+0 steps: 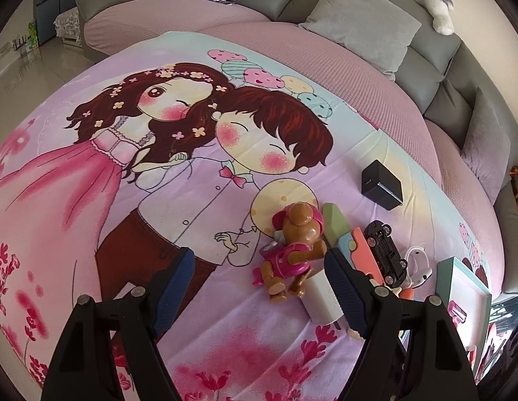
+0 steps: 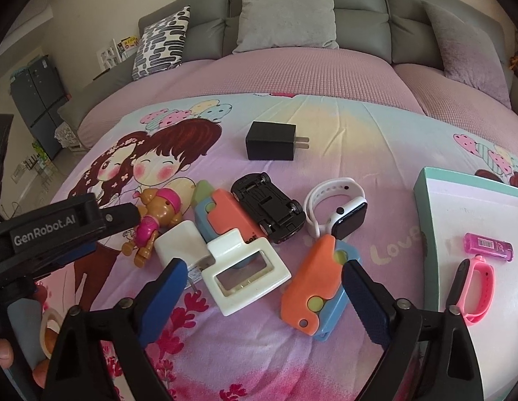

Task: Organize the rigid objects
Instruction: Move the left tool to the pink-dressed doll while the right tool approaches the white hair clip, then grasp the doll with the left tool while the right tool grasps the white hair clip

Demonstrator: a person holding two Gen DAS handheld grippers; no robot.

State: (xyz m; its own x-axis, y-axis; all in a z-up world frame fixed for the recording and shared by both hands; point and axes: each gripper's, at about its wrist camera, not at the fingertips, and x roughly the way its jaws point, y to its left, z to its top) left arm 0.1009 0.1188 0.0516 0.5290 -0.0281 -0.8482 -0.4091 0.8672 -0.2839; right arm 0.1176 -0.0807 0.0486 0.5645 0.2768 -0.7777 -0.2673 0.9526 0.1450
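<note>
Loose objects lie on a cartoon bedspread. In the right wrist view: a white hair claw [image 2: 245,272], two orange-and-blue toy knives [image 2: 314,284] [image 2: 225,215], an upturned black toy car [image 2: 269,207], a white smartwatch [image 2: 339,210], a white charger [image 2: 178,240], a brown-and-pink toy dog [image 2: 157,220] and a black charger [image 2: 270,145]. My right gripper [image 2: 264,295] is open, its jaws either side of the claw and the near knife. My left gripper [image 1: 259,287] is open above the toy dog [image 1: 292,250] and white charger [image 1: 320,297].
A teal-rimmed white box [image 2: 459,220] at the right holds a pink lighter [image 2: 488,245] and a pink watch band [image 2: 476,294]. A grey sofa with cushions [image 2: 287,16] borders the far side. The left gripper's body [image 2: 58,230] shows at the left.
</note>
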